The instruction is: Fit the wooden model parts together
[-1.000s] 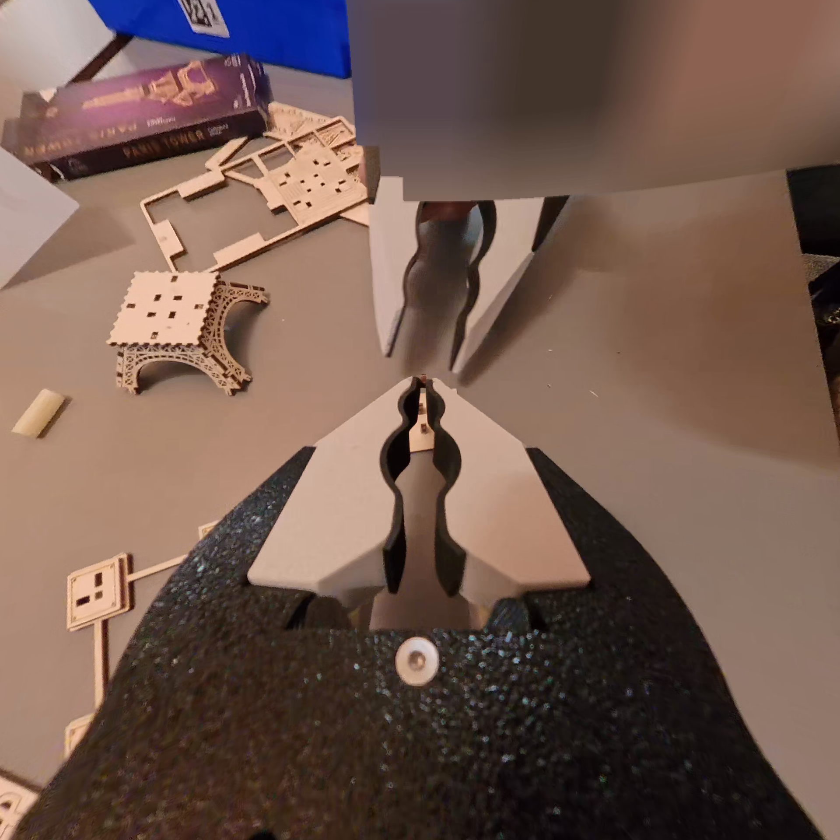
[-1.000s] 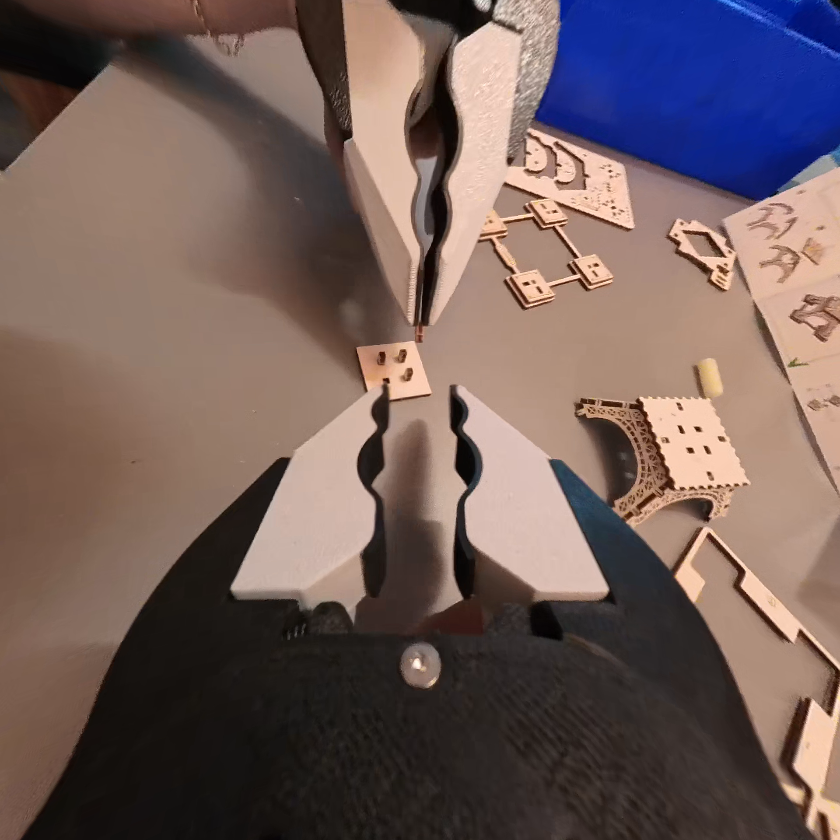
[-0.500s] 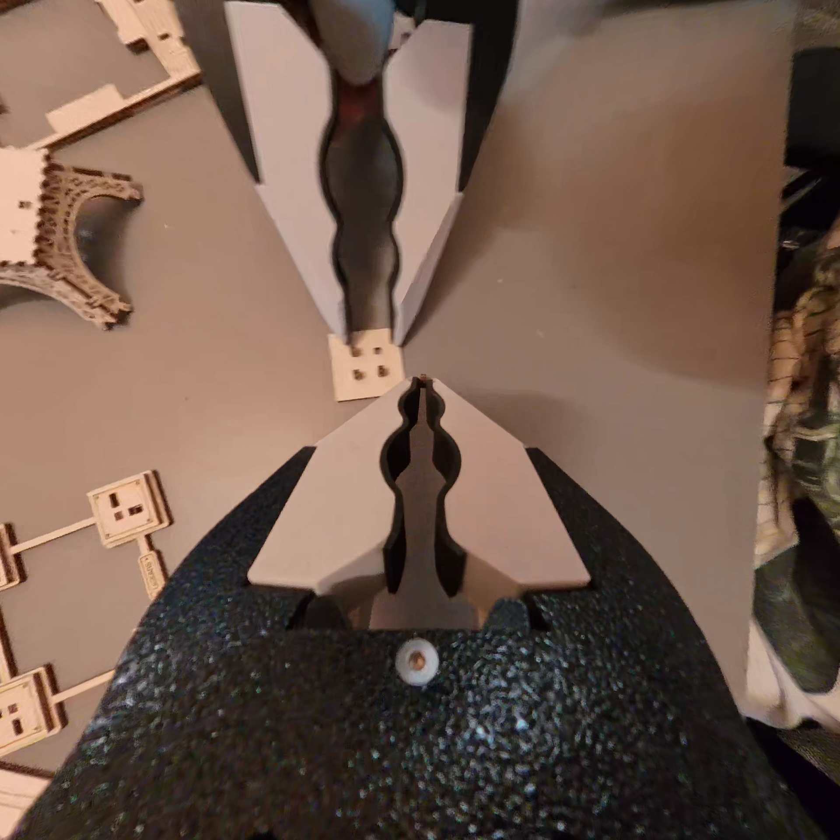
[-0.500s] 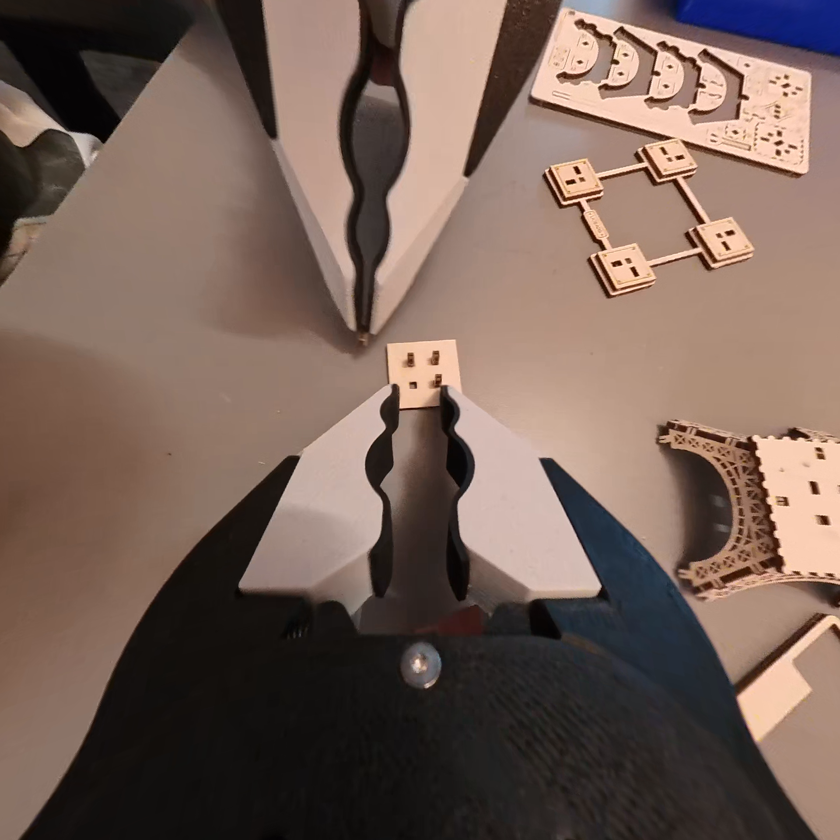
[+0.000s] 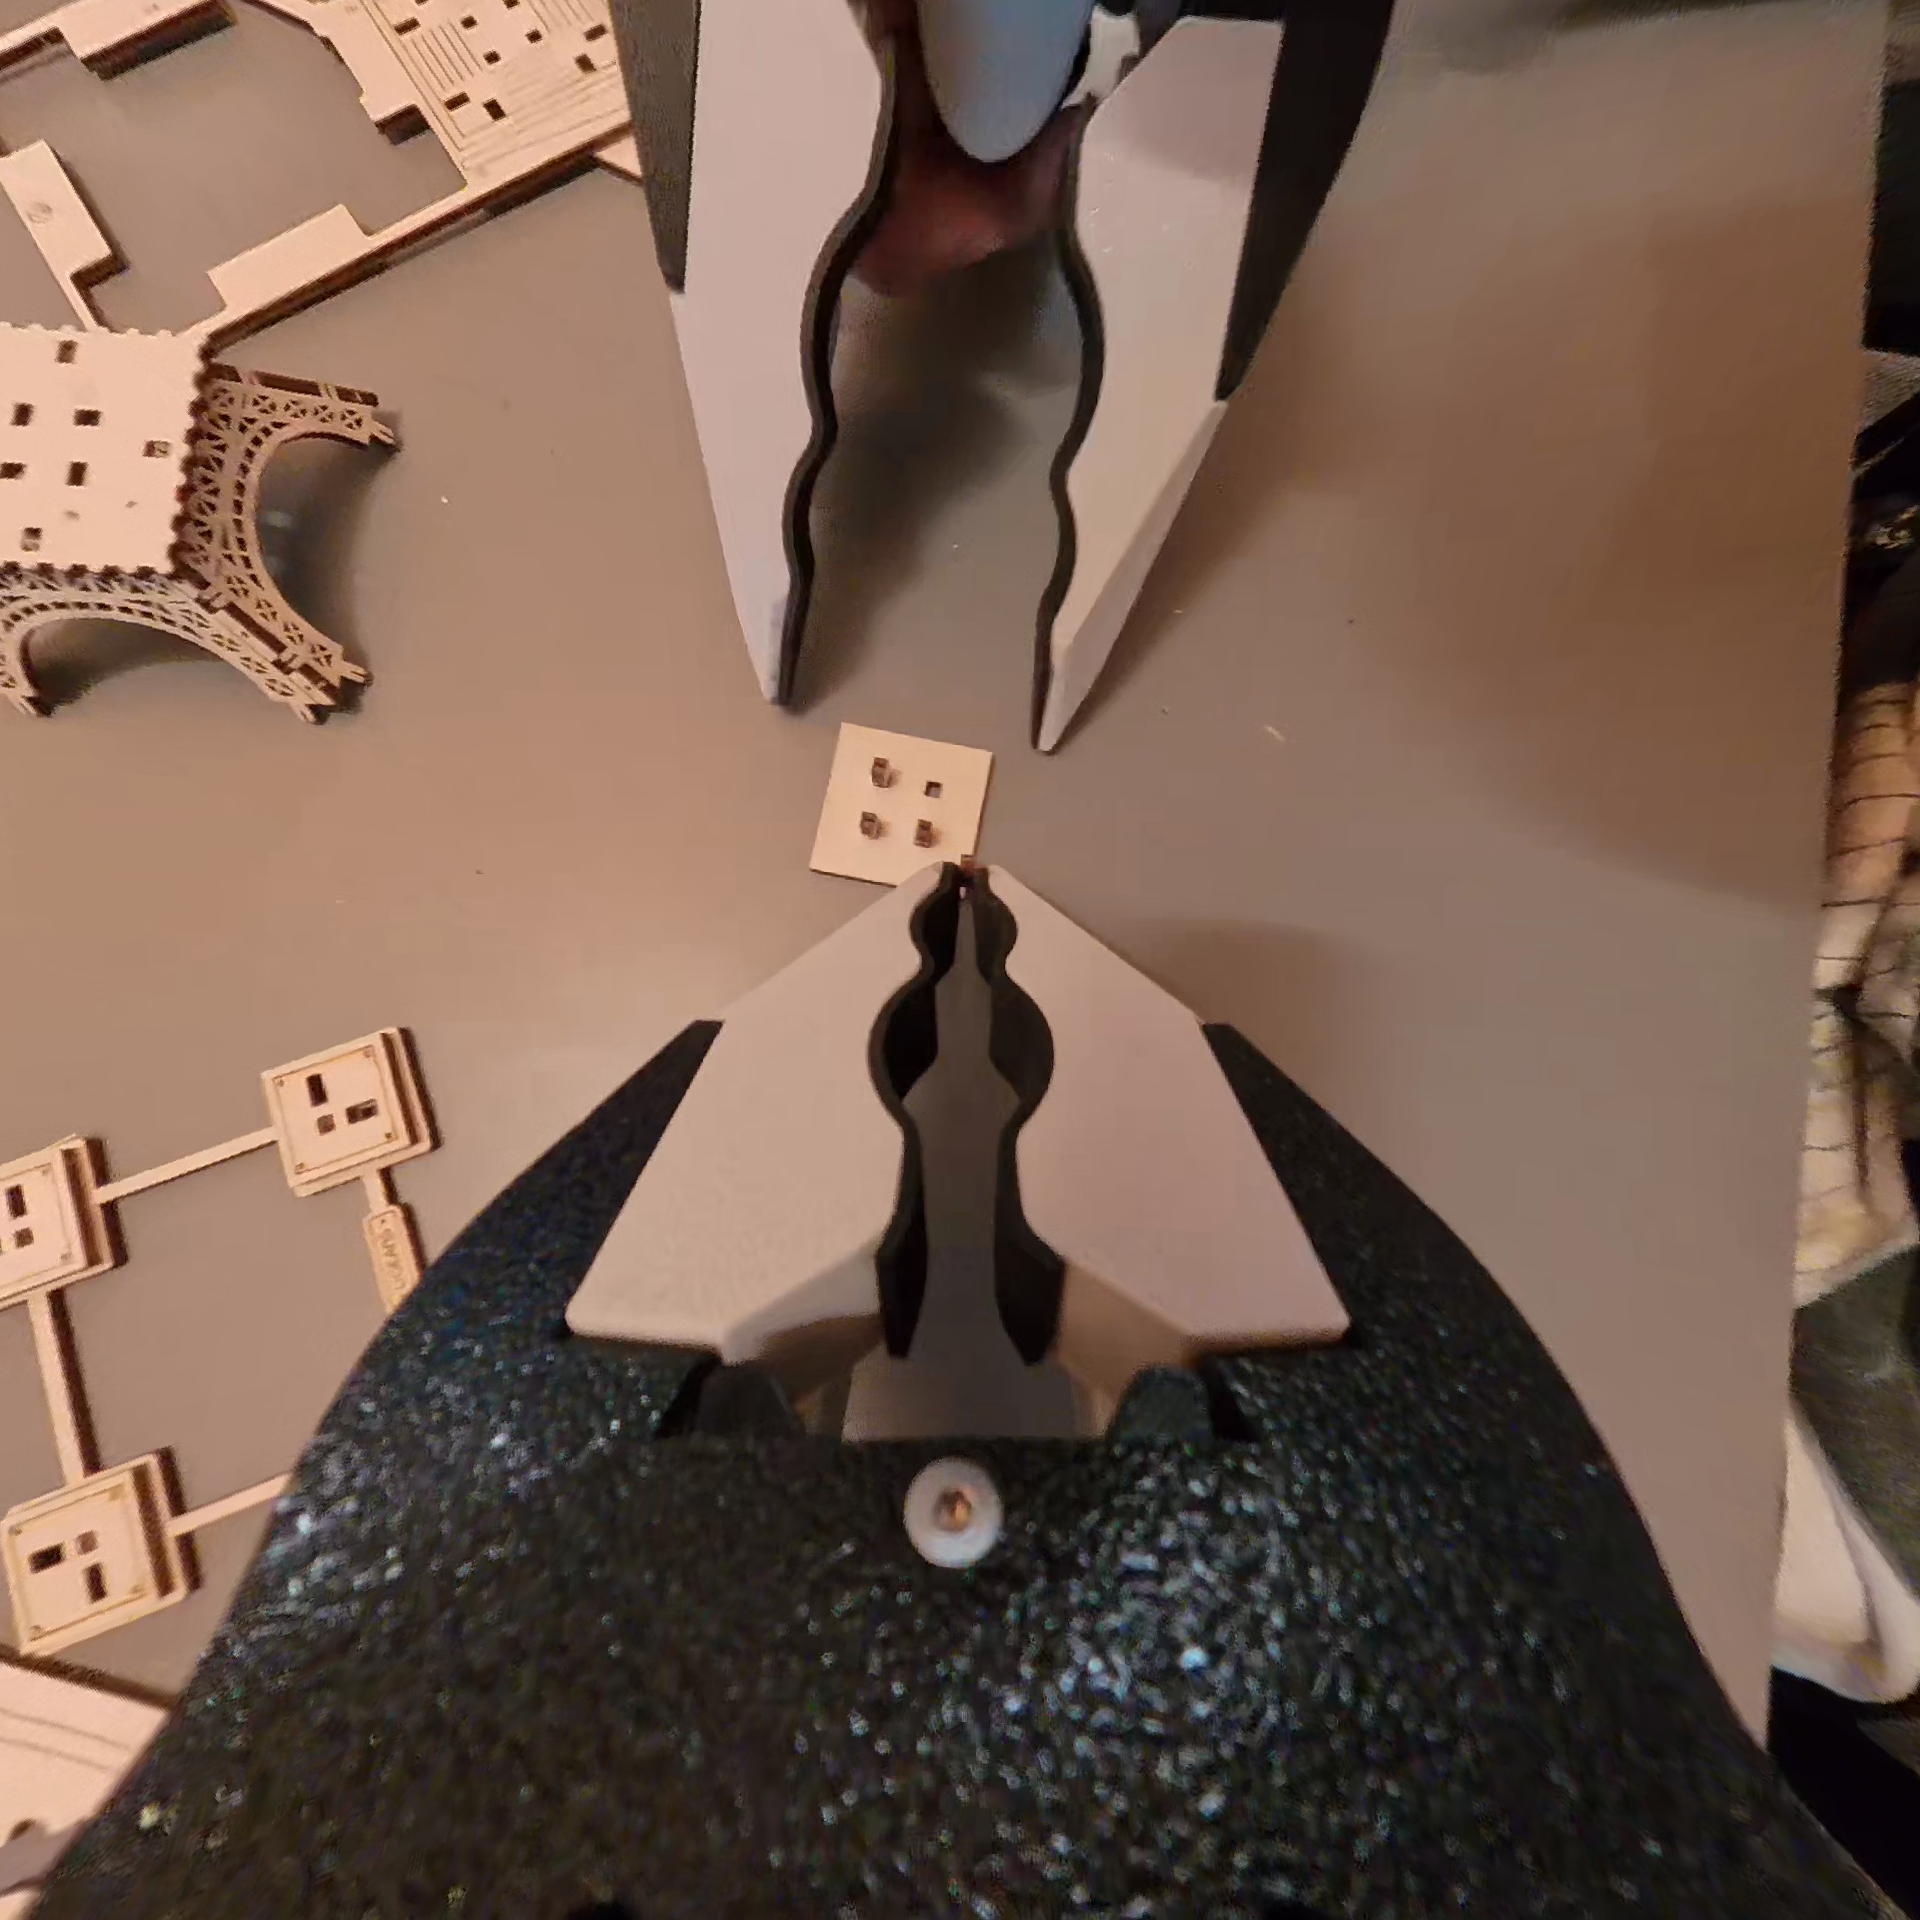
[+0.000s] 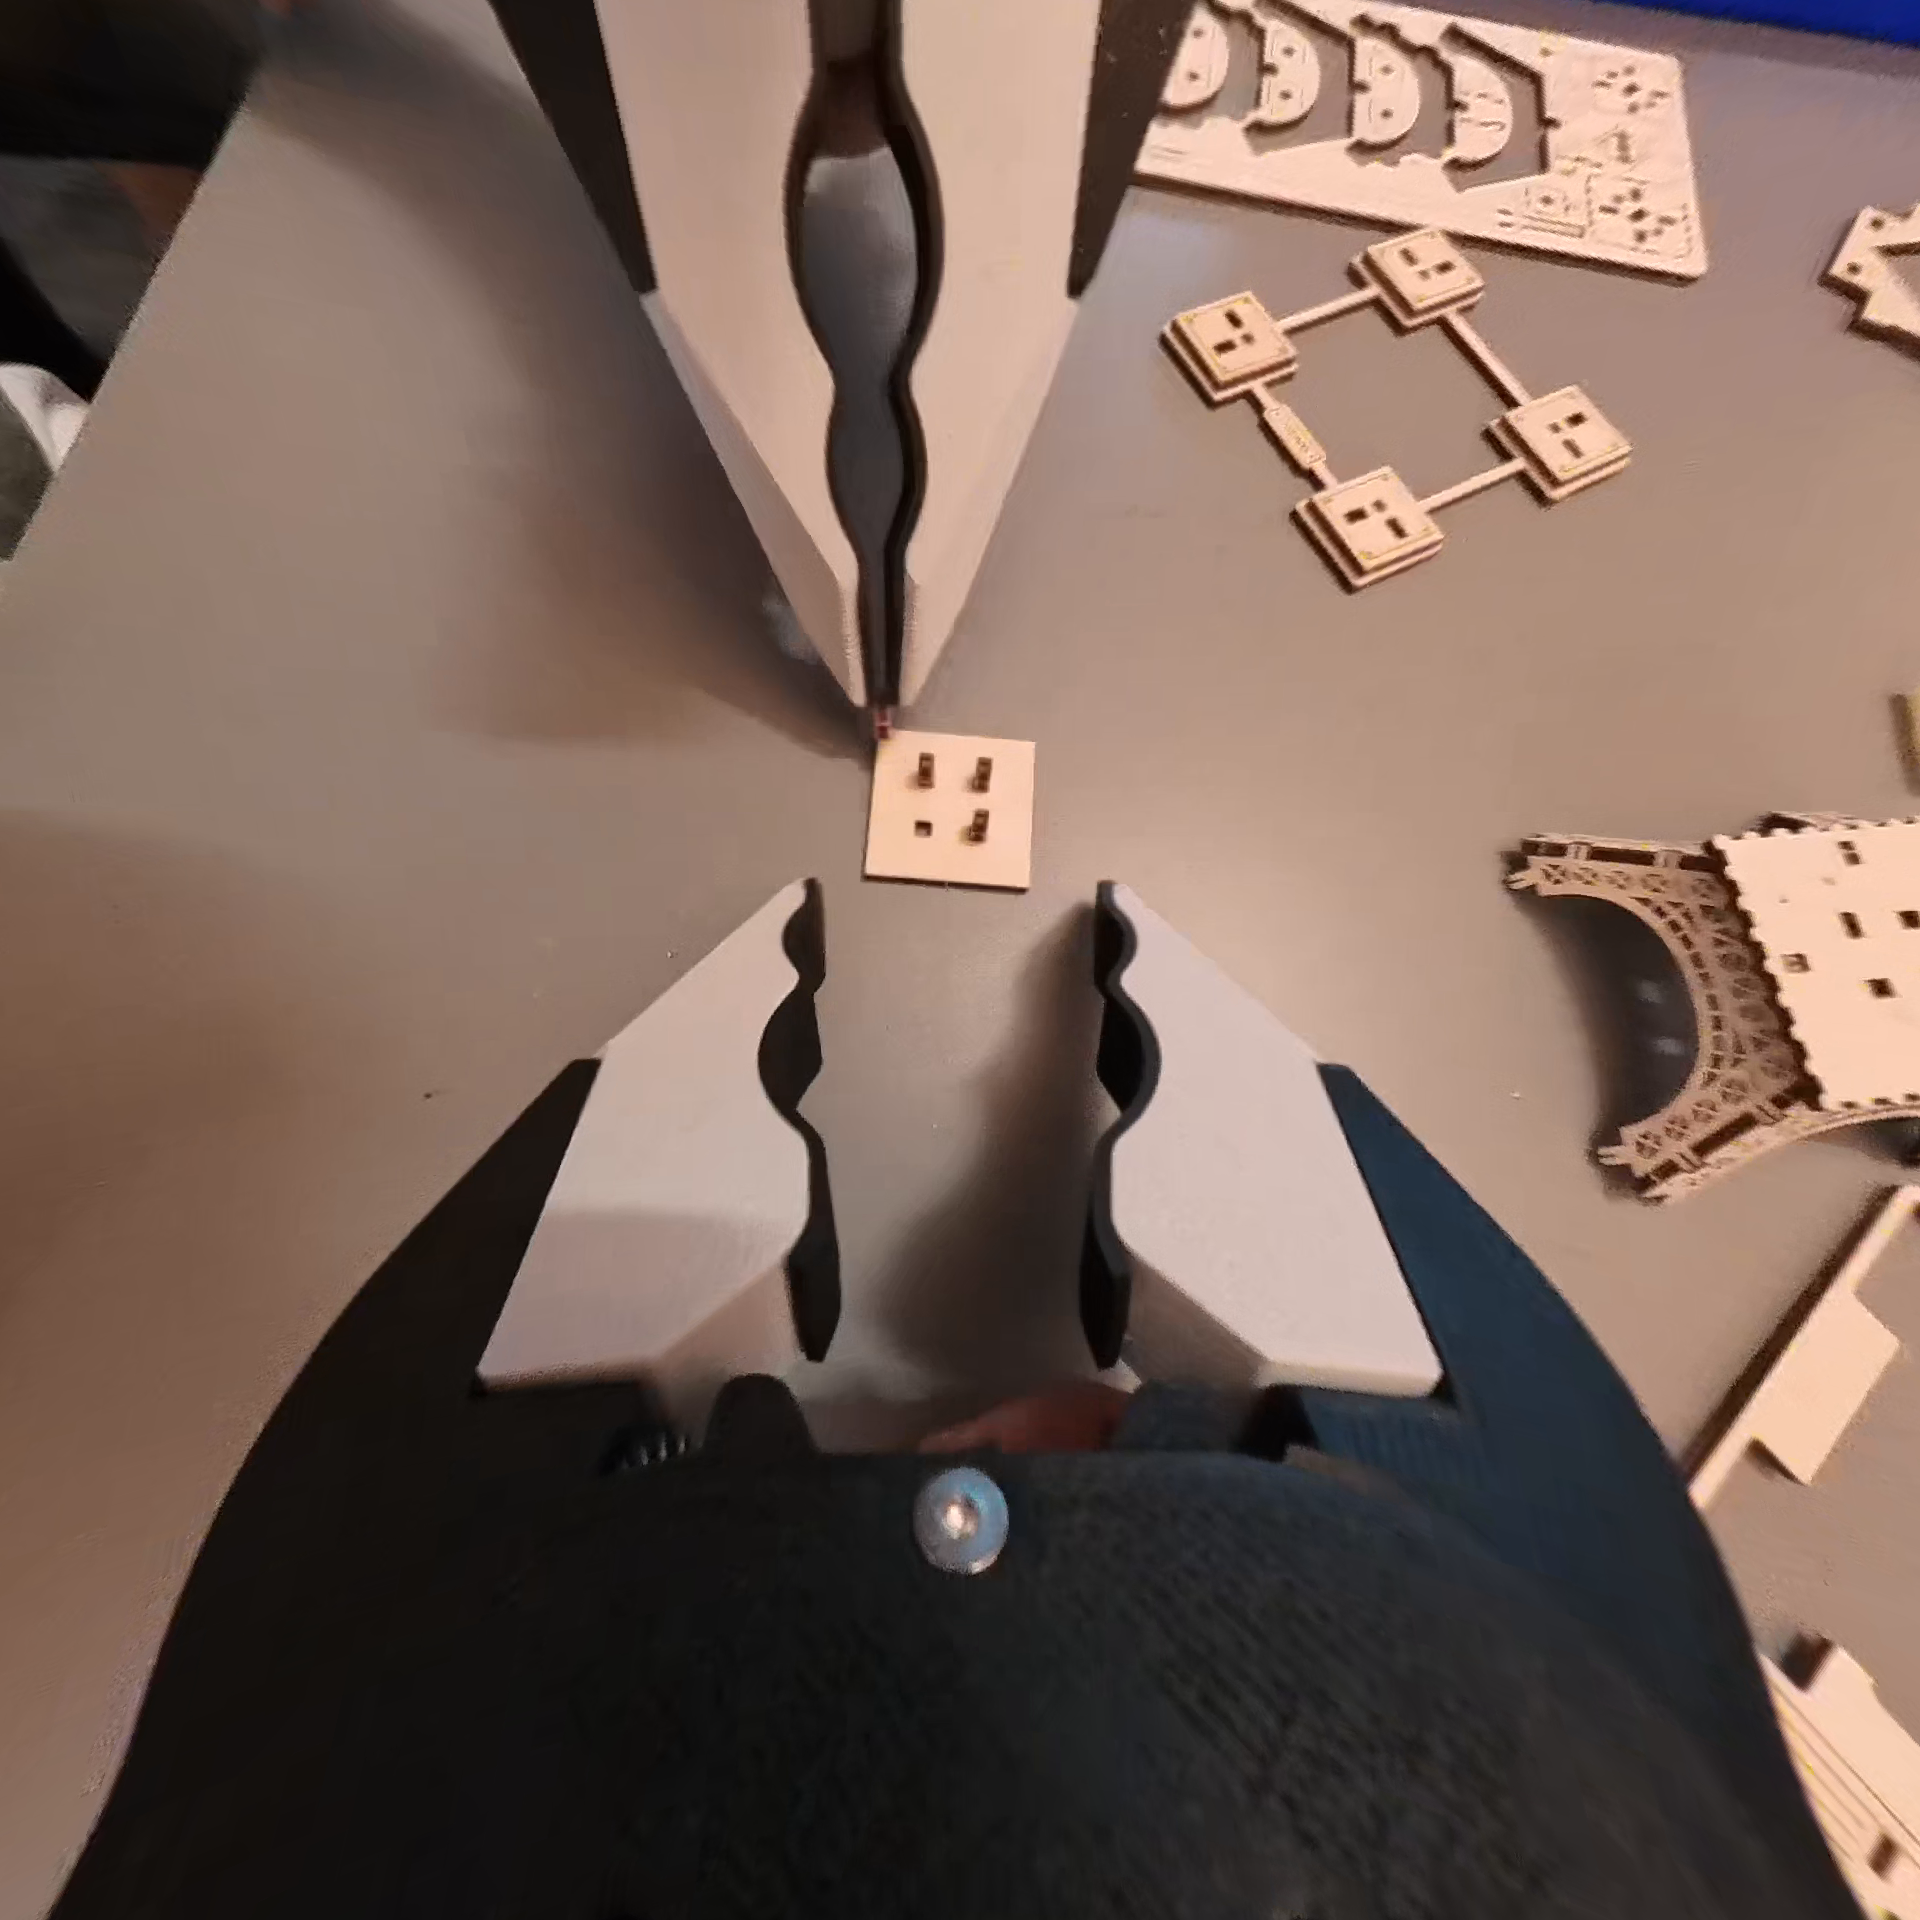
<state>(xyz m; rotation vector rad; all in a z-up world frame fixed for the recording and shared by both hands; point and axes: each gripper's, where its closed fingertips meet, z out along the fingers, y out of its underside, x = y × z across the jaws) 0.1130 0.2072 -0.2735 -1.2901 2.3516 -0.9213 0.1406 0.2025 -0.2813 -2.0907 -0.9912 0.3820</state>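
A small square wooden plate [image 5: 902,818] with three pegs in it and one empty slot lies flat on the grey table between the two grippers. It also shows in the right wrist view [image 6: 951,810]. My left gripper [image 5: 968,871] is shut on a tiny wooden peg [image 6: 883,724]. The peg's tip sits at one corner of the plate. My right gripper [image 6: 958,891] is open and empty, with its fingertips just short of the plate's opposite edge. The right gripper also shows in the left wrist view [image 5: 909,719], and the left gripper in the right wrist view [image 6: 883,717].
An assembled wooden tower base [image 5: 156,520] stands to the side of the plate. A frame of linked wooden squares [image 5: 208,1299] and cut-out wooden sheets [image 6: 1455,135] lie around it. The table edge [image 5: 1849,935] runs close by, with cloth [image 5: 1881,1091] beyond it. The grippers are tip to tip, or close to it.
My right gripper has opened wider and backed off the square plate. My left gripper has brought the peg down to the plate's corner.
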